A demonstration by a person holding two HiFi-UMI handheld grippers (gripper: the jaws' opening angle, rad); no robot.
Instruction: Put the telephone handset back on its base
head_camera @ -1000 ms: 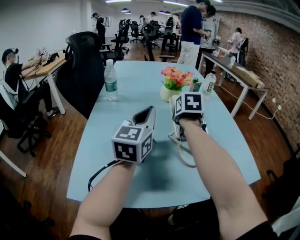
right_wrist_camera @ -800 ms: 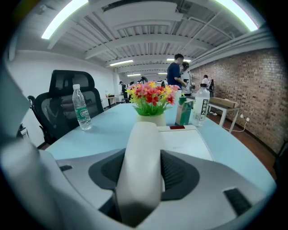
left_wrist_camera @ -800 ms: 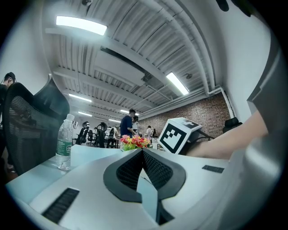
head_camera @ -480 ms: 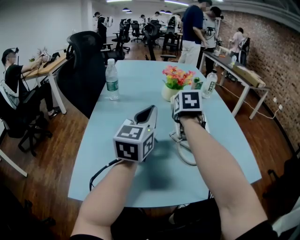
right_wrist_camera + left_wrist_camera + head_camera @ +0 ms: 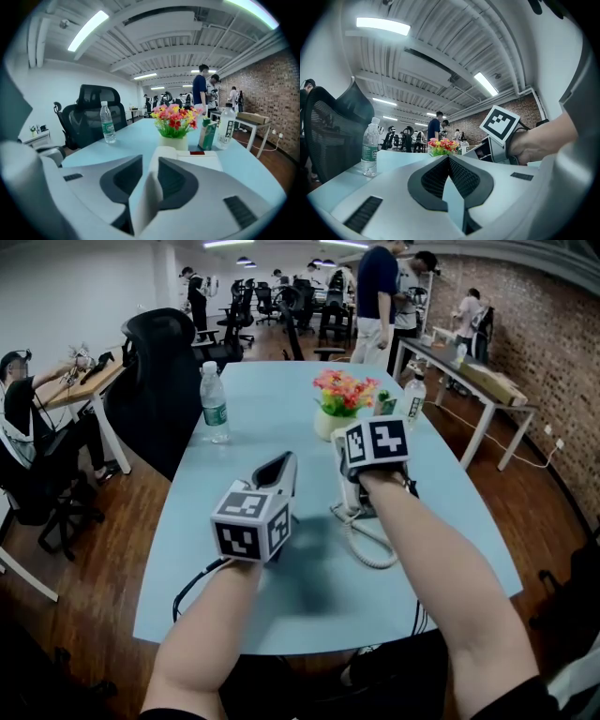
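The white telephone (image 5: 348,495) sits mid-table, its coiled cord (image 5: 373,547) looping toward me. My right gripper (image 5: 355,486) hangs right over it, marker cube on top. In the right gripper view the white handset (image 5: 165,153) lies between the jaws of my right gripper (image 5: 150,161), along the left side of the base (image 5: 205,161). The jaws are closing, and a thin gap still shows on the handset's left side. My left gripper (image 5: 280,466) is held to the left of the phone, tilted upward. It is shut with nothing in it (image 5: 449,158).
Behind the phone stand a pot of flowers (image 5: 339,405), a green carton (image 5: 384,402) and a small bottle (image 5: 413,395). A water bottle (image 5: 215,401) stands far left on the blue table (image 5: 281,606). A black chair (image 5: 155,371) is at the left edge; people stand beyond.
Both grippers keep nearly the same places over the table. The head view has shifted a little, so the table's things sit slightly further left.
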